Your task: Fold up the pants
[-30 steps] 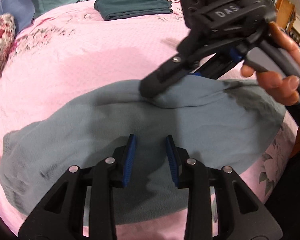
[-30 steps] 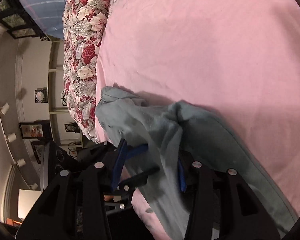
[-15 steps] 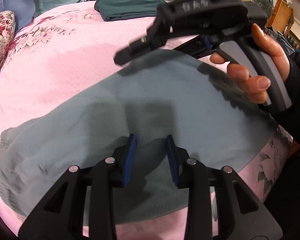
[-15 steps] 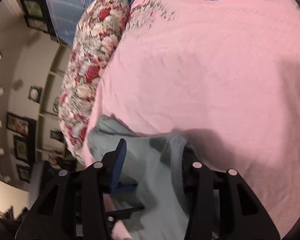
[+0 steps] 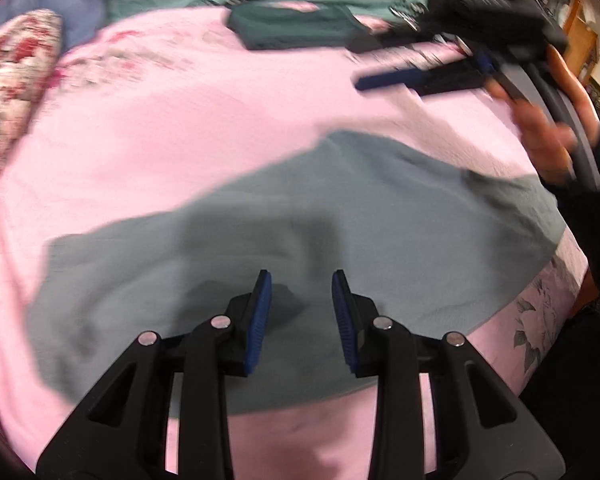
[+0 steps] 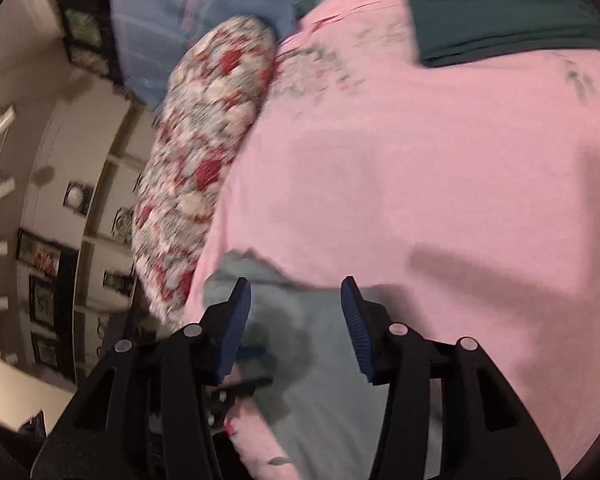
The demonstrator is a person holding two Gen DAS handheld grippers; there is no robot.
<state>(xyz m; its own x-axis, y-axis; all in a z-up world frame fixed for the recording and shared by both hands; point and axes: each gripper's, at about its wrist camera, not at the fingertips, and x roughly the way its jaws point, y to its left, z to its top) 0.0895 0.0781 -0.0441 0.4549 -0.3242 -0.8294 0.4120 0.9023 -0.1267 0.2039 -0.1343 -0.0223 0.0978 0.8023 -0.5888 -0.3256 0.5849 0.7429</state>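
So the grey-green pants (image 5: pixel 300 216) were lying flat across the near part of the pink bed (image 5: pixel 180 120), with what looked like one fold already in them. A second ago the right tongs (image 5: pixel 376 62) had a bunched bit of the fabric pinched near the far edge; by this moment they'd let it go and lifted clear, and the cloth had settled smooth where that lump used to be. Their jaws had just been opening again, standing moderately wide with nothing between them. In the right wrist view the right tongs (image 6: pixel 296 312) hung over the pants' left end with only bed and cloth showing through the gap.

The left tongs (image 5: pixel 302 312) hovered just above the near middle of the pants, jaws narrow but apart and gripping nothing.

My read: one fold got laid down and released, so both sets of tongs were free for the next grab, probably an end of the pants to bring over. There was also a darker folded garment (image 5: pixel 292 28) parked at the far side of the bed, well apart from all this
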